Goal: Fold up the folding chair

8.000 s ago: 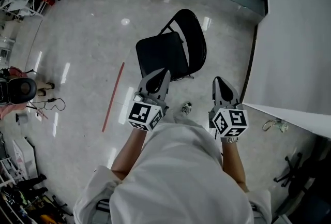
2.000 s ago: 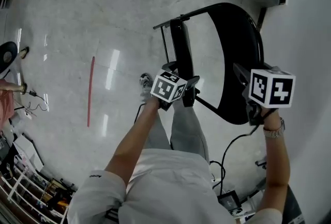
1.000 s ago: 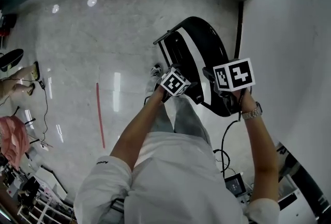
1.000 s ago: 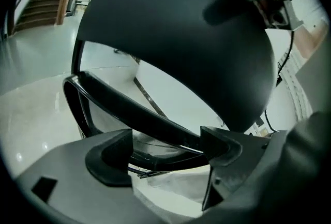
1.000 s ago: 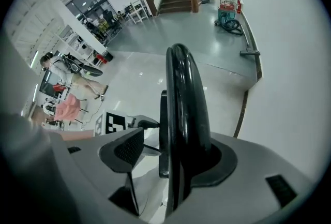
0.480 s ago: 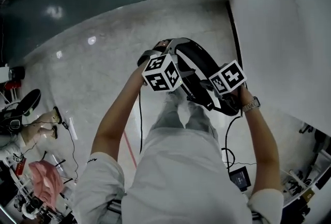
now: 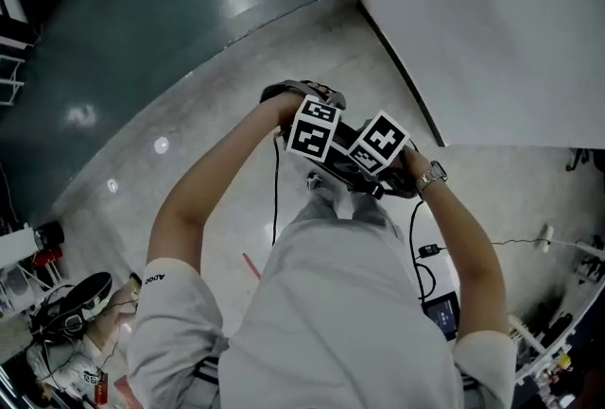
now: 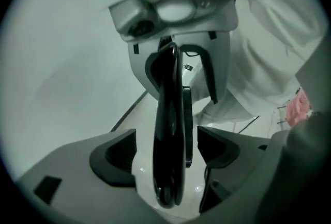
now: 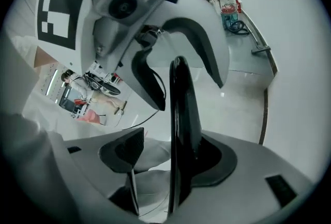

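Plainly, the folded black metal chair (image 8: pixel 166 93) stands edge-on between the jaws of both grippers, yet neither clamps it. The left gripper (image 8: pixel 166 151), wide though just now closing slightly, leaves gaps either side, and the right gripper (image 9: pixel 170 160) touches it with one pad (image 9: pixel 222 158) only. Tilted now, I judge, it could slide out or swing open.

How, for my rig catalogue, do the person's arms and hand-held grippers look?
The left hand-held gripper and right hand-held gripper are grey moulded plastic with dark pads, each topped by a white cube of black square markers. A black cable trails from each. White short sleeves; a wristwatch on the right wrist.
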Motion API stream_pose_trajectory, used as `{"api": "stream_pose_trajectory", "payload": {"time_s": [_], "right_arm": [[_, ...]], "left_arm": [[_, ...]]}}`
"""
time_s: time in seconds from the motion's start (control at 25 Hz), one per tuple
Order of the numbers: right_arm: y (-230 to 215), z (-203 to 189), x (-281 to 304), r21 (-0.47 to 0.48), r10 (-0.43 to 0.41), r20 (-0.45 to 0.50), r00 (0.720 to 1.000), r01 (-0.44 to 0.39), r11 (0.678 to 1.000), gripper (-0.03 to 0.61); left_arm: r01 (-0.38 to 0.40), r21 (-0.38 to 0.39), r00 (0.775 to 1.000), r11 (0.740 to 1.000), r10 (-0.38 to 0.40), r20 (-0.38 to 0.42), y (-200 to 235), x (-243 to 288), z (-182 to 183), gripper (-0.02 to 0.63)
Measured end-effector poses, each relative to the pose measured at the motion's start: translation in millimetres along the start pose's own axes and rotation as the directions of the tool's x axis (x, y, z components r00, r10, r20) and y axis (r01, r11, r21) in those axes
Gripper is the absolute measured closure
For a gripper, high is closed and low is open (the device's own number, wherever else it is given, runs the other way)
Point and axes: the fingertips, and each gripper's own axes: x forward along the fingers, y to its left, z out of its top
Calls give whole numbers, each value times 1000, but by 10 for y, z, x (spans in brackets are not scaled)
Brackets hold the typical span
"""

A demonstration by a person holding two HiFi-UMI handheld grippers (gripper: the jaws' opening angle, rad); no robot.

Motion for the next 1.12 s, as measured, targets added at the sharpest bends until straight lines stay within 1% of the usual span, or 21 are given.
{"api": "stream_pose_trajectory", "payload": {"time_s": [0.04, 0.08, 0.16, 0.2, 0.24, 0.28, 0.36, 0.4, 0.44, 0.52, 0.56, 0.6, 0.64, 0.68, 0.72, 0.76, 0.84, 0.92, 0.96, 1.04, 1.12], "right_arm": [[34, 7, -14, 12, 9, 7, 1000, -9, 1000, 298], [61, -14, -40, 25, 20, 15, 1000, -21, 999, 298], [76, -154, -116, 39, 33, 24, 999, -34, 999, 298], [56, -248, -160, 38, 22, 29, 999, -23, 999, 298], [26, -336, -204, 33, 0, 37, 999, -1, 999, 298], [-3, -407, -247, 31, -24, 53, 998, 22, 999, 298], [-41, -488, -306, 51, -48, 96, 994, 43, 998, 299], [-68, -534, -301, 70, -52, 101, 994, 45, 997, 299], [-118, -617, -272, 83, -62, 80, 995, 55, 995, 299], [-259, -873, -202, 71, -112, 8, 994, 111, 991, 299], [-287, -986, -187, 64, -124, -2, 992, 124, 990, 303], [-266, -1056, -189, 75, -116, 13, 993, 115, 991, 307], [-216, -1083, -204, 95, -100, 40, 994, 96, 991, 330], [-165, -1085, -220, 108, -93, 65, 994, 86, 990, 367], [-128, -1077, -230, 106, -105, 80, 991, 97, 990, 404], [-109, -1072, -230, 89, -137, 82, 987, 129, 988, 432], [-99, -1082, -201, 34, -228, 61, 972, 226, 974, 478], [-76, -1138, -169, -8, -297, 44, 954, 297, 955, 497], [-62, -1168, -169, -13, -307, 44, 951, 308, 951, 502], [-76, -1204, -191, -5, -302, 53, 952, 303, 953, 514], [-117, -1252, -211, 1, -294, 52, 954, 294, 956, 520]], "left_arm": [[42, 36, 999, 998, -41, -21, -14, 43, -15, 255], [81, 67, 996, 994, -79, -35, -39, 82, -12, 313], [142, 110, 989, 984, -137, -50, -130, 171, 32, 379], [154, 116, 988, 981, -149, -49, -173, 224, 62, 434], [152, 110, 988, 982, -149, -41, -197, 275, 93, 506], [147, 100, 989, 984, -144, -32, -202, 312, 120, 520], [164, 79, 986, 983, -162, -30, -214, 355, 145, 531], [182, 73, 983, 981, -180, -36, -230, 377, 140, 540], [194, 71, 981, 978, -192, -40, -246, 401, 128, 545], [195, 73, 980, 978, -192, -42, -270, 431, 121, 545], [190, 74, 981, 979, -187, -43, -288, 426, 139, 545], [184, 73, 982, 980, -181, -47, -310, 410, 167, 545], [180, 70, 983, 981, -177, -53, -329, 388, 194, 545], [179, 63, 983, 982, -175, -63, -341, 368, 217, 545], [178, 54, 982, 982, -174, -77, -346, 351, 234, 545], [179, 43, 980, 983, -175, -92, -347, 337, 248, 545], [182, 25, 978, 983, -178, -110, -353, 315, 273, 545], [188, 11, 976, 982, -185, -118, -396, 304, 321, 545], [191, 7, 974, 982, -188, -123, -418, 305, 353, 545], [185, 24, 972, 982, -179, -154, -418, 325, 405, 546], [177, 78, 962, 981, -155, -226, -391, 375, 446, 555]]}}
